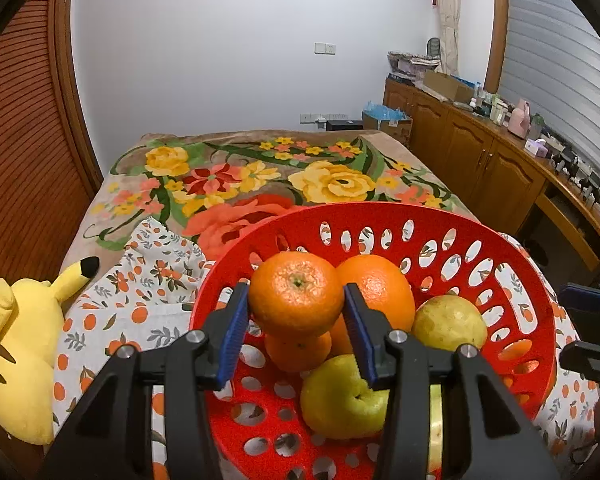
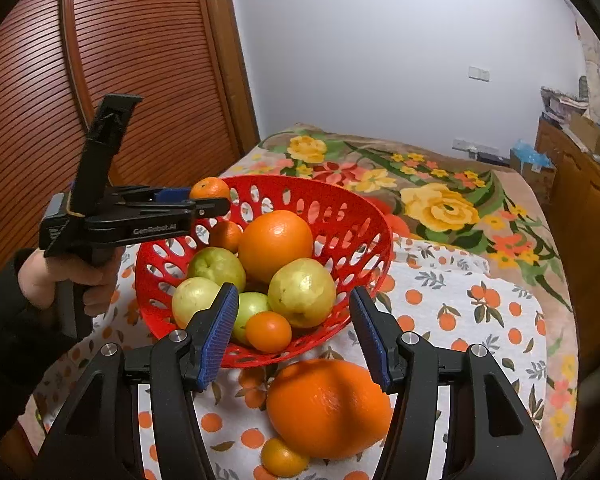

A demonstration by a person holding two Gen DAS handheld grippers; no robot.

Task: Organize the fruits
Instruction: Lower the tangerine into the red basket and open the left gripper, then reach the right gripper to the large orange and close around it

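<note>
Tangerine (image 1: 296,288) between left jaws (over basket (image 1: 532,320))

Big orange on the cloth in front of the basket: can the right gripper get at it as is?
Probably yes. The big orange lies loose on the cloth, just ahead of the right gripper, whose jaws are empty and look wide enough. Only a small orange touches its near side; the basket sits behind.
</note>
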